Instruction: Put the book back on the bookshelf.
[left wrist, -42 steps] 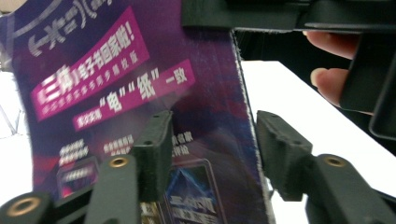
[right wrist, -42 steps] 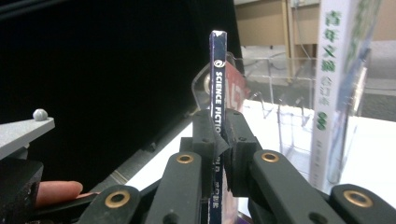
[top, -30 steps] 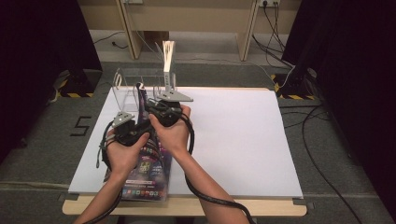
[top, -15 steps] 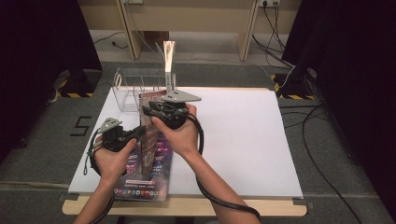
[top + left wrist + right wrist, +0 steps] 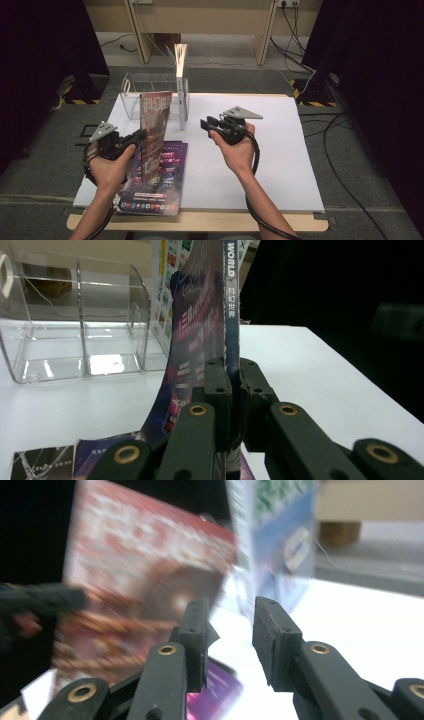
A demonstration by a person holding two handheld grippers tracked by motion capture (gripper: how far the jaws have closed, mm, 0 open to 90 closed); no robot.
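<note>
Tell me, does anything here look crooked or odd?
Yes: the thin red-covered magazine stands on edge, clamped by the left gripper, and in the left gripper view it bows sideways. The open right gripper holds nothing.

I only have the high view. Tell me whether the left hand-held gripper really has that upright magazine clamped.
Observer: Yes. In the left gripper view the left hand-held gripper is shut on the magazine at its spine edge, a pad on each side.
Operator: Report the right one.
Observer: The right hand-held gripper is open, with nothing between its pads; its jaws have just been opening.
Operator: Say what it points at.
Observer: The red cover of the held magazine, with the book standing in the clear organizer to its right.
</note>
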